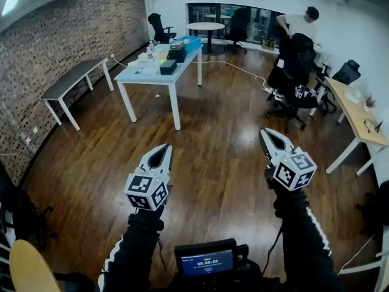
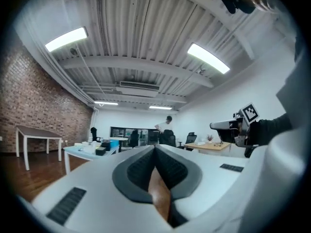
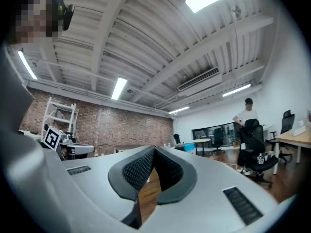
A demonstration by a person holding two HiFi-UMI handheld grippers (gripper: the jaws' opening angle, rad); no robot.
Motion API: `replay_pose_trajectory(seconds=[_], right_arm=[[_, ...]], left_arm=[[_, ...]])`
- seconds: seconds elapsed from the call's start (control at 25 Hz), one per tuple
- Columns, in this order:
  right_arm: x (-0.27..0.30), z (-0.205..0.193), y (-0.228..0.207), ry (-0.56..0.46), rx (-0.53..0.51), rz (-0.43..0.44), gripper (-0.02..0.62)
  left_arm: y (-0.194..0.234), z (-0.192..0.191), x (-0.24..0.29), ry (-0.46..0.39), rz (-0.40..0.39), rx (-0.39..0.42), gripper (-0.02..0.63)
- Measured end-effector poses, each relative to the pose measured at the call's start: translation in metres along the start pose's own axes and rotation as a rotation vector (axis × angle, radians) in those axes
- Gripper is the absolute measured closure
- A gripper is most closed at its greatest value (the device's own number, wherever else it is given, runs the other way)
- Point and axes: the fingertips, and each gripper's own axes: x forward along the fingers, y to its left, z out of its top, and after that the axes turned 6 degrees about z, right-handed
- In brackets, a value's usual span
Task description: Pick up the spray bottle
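A: From the head view, we hold the left gripper and right gripper level above the wooden floor. We cannot pick out the spray bottle among the small things on the far-left table.

B: Left gripper view: our jaws meet, nothing between.

A: Right gripper view: likewise closed, empty.

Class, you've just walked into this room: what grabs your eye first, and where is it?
Two tools jut forward low in the head view: the left hand-held gripper and the right hand-held gripper, both shut and empty. Beyond them a pale blue table stands near the long brick wall on the left, and a person stands at the far right.
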Motion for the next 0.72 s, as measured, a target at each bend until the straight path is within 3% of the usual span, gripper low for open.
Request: replay_pose_trajectory(seconds=[0.24, 0.4, 0.52, 0.72], right_arm=[[-0.254, 0.032, -0.281, -0.049, -0.001, -0.194, 0.591], [-0.431, 0.054, -0.455, -0.072, -0.038, -0.372, 0.591], [-0.552, 0.067, -0.557, -0.097, -0.033, -0.524, 0.591], [-0.720, 0.064, -0.689, -0.085, -0.054, -0.772, 0.591]], left_arm=[[-0.328, -0.002, 0.183, -0.019, -0.177, 0.014, 0.606], [-0.554, -0.007, 0.297, -0.019, -0.343, 0.021, 0.606], [-0.709, -0.011, 0.369, -0.012, -0.495, 0.045, 0.606], [-0.938, -0.020, 0.470, -0.028, -0.764, 0.021, 0.606]])
